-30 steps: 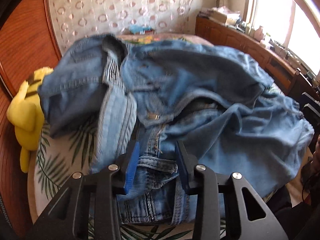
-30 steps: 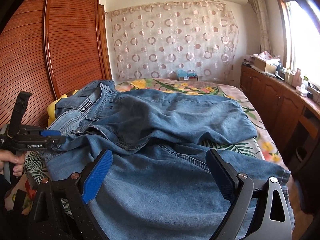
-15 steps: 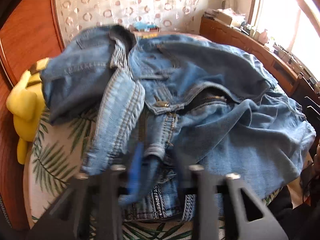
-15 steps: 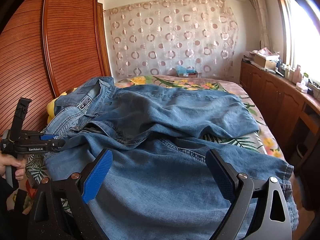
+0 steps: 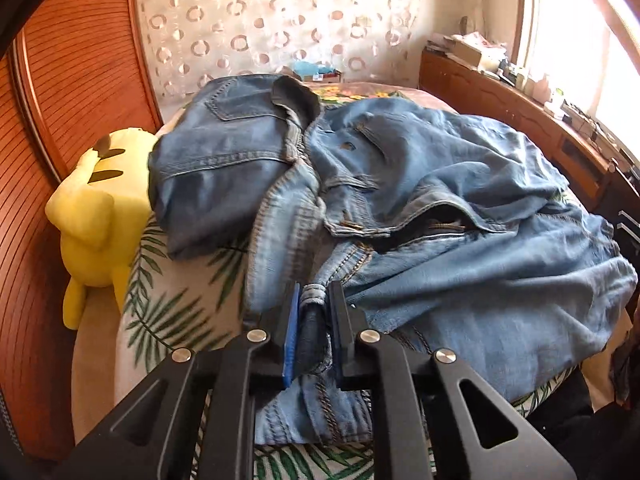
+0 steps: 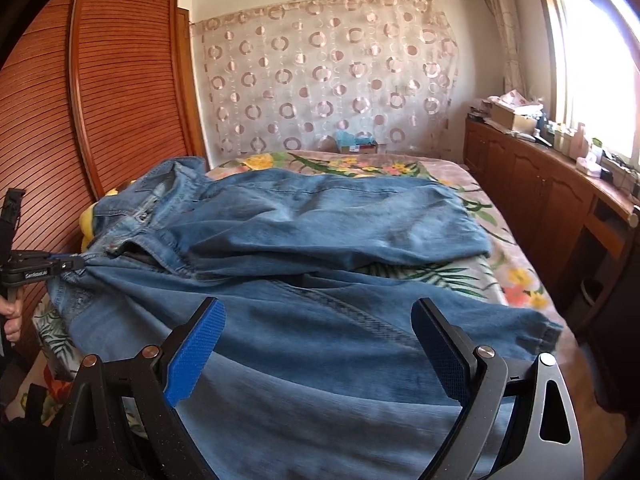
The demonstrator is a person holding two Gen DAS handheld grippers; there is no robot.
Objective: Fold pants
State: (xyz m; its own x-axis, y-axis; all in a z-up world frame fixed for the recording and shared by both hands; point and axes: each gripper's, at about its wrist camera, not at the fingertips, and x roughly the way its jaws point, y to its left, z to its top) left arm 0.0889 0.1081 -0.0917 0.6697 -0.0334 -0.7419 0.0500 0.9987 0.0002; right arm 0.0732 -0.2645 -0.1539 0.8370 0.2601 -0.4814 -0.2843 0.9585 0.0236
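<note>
The jeans (image 5: pixel 420 200) lie rumpled across the bed (image 5: pixel 168 312), legs spread apart and not yet laid one over the other, so the folding looks barely begun. The left gripper (image 5: pixel 314 304) has its jaws clenched on a belt loop at the near waistband, while the right gripper (image 6: pixel 316 344) hovers over the near leg with jaws spread wide, holding nothing. The next move likely calls for the right gripper to pinch the leg fabric so the denim can be pulled flat. A yellow plush toy (image 5: pixel 96 216) sits just beside the waistband at the wardrobe (image 6: pixel 100 120) side and may crowd the spreading.
</note>
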